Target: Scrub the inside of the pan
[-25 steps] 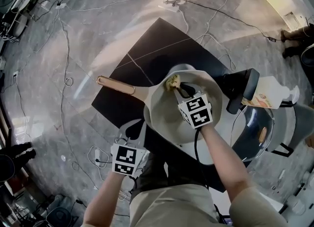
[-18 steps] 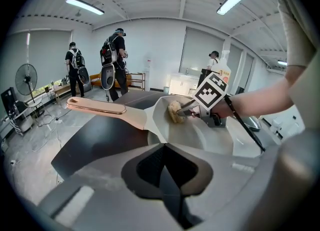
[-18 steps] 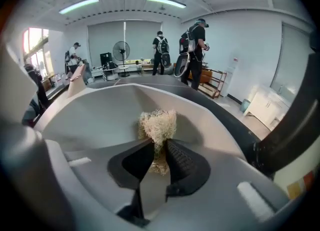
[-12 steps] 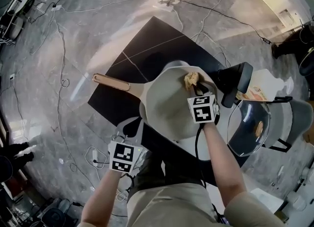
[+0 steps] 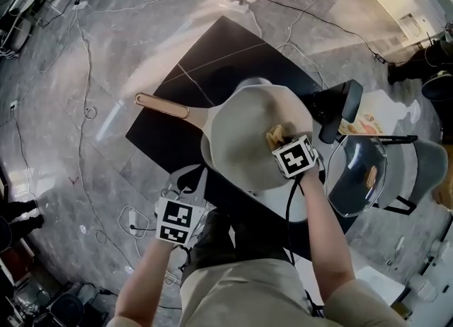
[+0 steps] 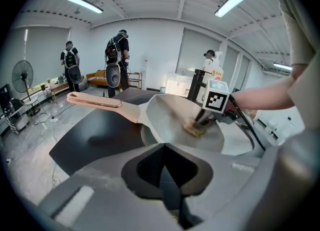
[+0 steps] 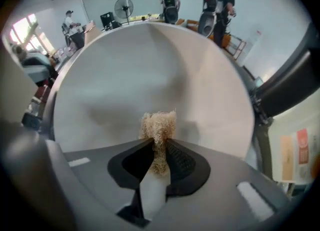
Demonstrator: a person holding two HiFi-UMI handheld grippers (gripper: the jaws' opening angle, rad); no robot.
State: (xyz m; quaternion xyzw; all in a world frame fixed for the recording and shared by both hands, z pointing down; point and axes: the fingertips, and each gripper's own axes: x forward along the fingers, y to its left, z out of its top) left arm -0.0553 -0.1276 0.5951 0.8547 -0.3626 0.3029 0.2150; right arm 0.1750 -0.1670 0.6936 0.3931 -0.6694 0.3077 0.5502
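Pulled nearer, the right gripper (image 7: pixel 159 151) pinches a scrub pad (image 7: pixel 158 124), lower half hidden between the jaws, pan (image 7: pixel 150 60) just ahead. On the left gripper (image 6: pixel 167 175), jaws meet.

pale grey pan (image 5: pixel 241 138), tan scrub pad (image 5: pixel 274 134), black table top (image 5: pixel 212 60), marbled grey floor (image 5: pixel 106 71)

1. The right part of the pan's (image 5: pixel 244 131) bowl is taken up by the right gripper (image 5: pixel 279 141), clamped on a scouring pad (image 5: pixel 274 133); the remaining bowl is left open.
2. Left of the pan, low passage is barred by its long handle (image 5: pixel 163 106); bare black tabletop (image 5: pixel 205 71) is left beyond the handle.
3. Right of the pan, the way is blocked by a black post (image 5: pixel 340 110) and a glass lid (image 5: pixel 357 177).
4. On the pan's near side, room is taken by the left gripper (image 6: pixel 164 147), jaws together, clear of the rim.
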